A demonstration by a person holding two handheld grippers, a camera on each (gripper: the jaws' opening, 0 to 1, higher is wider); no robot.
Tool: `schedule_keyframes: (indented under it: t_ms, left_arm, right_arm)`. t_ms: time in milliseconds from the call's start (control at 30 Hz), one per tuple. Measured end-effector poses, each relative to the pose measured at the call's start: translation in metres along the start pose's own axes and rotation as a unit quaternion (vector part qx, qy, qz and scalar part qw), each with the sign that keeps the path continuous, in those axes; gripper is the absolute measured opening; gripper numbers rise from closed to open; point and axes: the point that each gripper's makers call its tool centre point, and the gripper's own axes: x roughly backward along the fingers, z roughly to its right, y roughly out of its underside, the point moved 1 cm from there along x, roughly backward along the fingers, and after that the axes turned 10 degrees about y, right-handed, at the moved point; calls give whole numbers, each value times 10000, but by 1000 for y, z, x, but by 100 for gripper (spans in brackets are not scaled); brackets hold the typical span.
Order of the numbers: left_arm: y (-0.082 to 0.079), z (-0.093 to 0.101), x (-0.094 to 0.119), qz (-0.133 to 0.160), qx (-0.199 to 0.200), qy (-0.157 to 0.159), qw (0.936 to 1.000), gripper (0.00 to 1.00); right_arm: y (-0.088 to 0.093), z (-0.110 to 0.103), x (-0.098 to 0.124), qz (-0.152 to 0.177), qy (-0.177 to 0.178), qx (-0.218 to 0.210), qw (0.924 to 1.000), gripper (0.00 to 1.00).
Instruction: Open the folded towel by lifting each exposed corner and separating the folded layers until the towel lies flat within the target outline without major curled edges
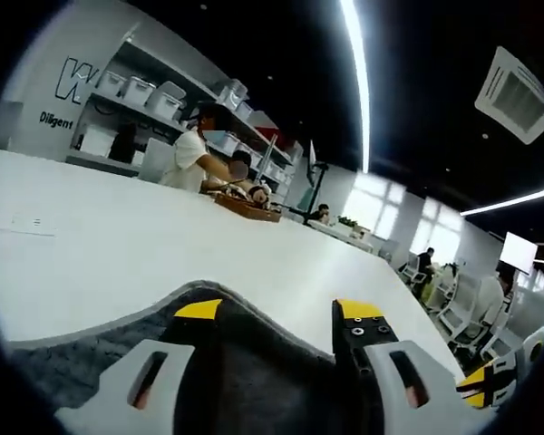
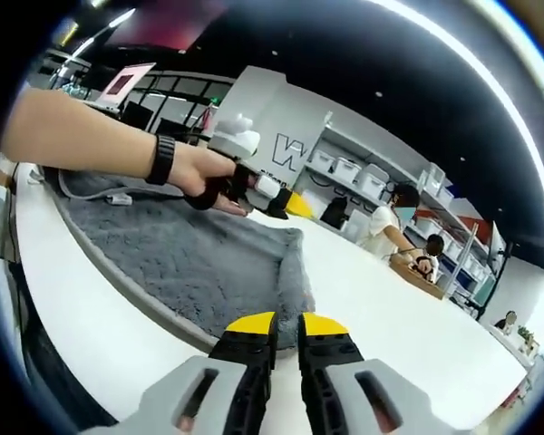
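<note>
The grey, deep-piled plush towel [image 2: 195,254] lay spread on the white worktop [image 2: 390,335], its rounded near edge running along beneath both cameras. In the left gripper view the left hand-held gripper [image 1: 279,313] stood with its yellow-tipped jaws well apart, poised over a raised hump of towel [image 1: 254,362] edge; whether the jaws touched the pile could not be told, and nothing sat between them. In the right gripper view the right hand-held gripper [image 2: 286,326] had its yellow tips almost together, only a thin gap showing, at the towel's near border; whether a sliver of cloth was nipped there could not be told. Farther off in that view, a hand [image 2: 204,177] with a black wristband held the other hand-held gripper at the towel's far edge.

The cloth looked soft, limp and light, likely to sag and fold on itself when lifted, with pile that should grip rather than slip. A hold on the hemmed edge near a corner seemed best, both sides lifted together. A person [image 1: 189,156] worked at a distant bench.
</note>
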Motion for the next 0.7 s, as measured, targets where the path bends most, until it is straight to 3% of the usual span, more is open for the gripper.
schedule_keyframes:
  t_ms: [400,500,700]
  left_arm:
    - [7,3,3,-286,-169,32,9994,47]
    - [9,7,5,-320,-214,84,9992,48]
    - [9,13,6,-317,-222,145,9991,48]
  right_arm:
    - [5,4,0,-100,53,-31,9999,6]
    - [-9,12,4,220,247,-142,9994,7]
    - [-22,12,8,401,112,-239,9988,8]
